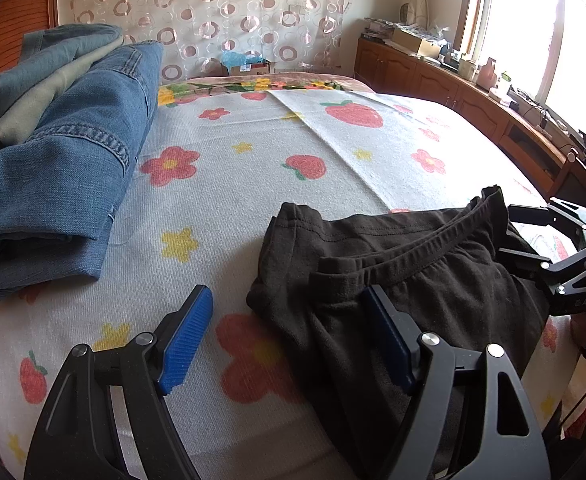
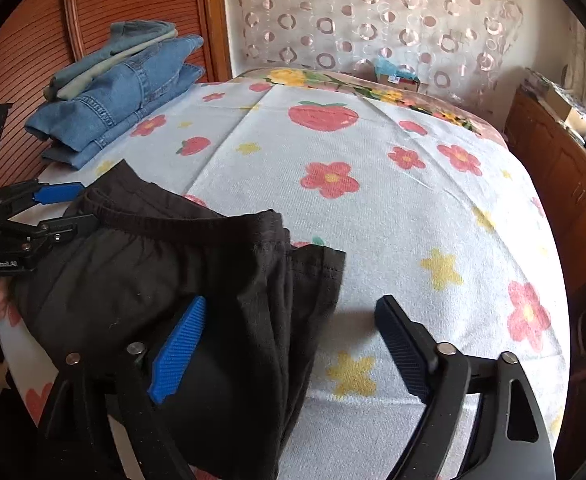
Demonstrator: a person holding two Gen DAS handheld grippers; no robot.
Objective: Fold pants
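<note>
Black pants (image 1: 393,264) lie folded over at the near edge of the bed, waistband towards the far side; they also show in the right wrist view (image 2: 173,264). My left gripper (image 1: 289,340) is open, its right finger over the pants' left edge, its left finger over the bedspread. My right gripper (image 2: 293,344) is open, its left finger over the pants' right part, its right finger over bare bedspread. Neither holds cloth. The right gripper shows at the right edge of the left wrist view (image 1: 525,236); the left gripper shows at the left edge of the right wrist view (image 2: 65,208).
A stack of folded jeans and other clothes (image 1: 61,160) sits at the bed's far left corner, also seen from the right wrist (image 2: 117,92). A flower-and-strawberry bedspread (image 1: 273,152) covers the bed. Wooden cabinets (image 1: 473,96) with clutter run along the right, under a window.
</note>
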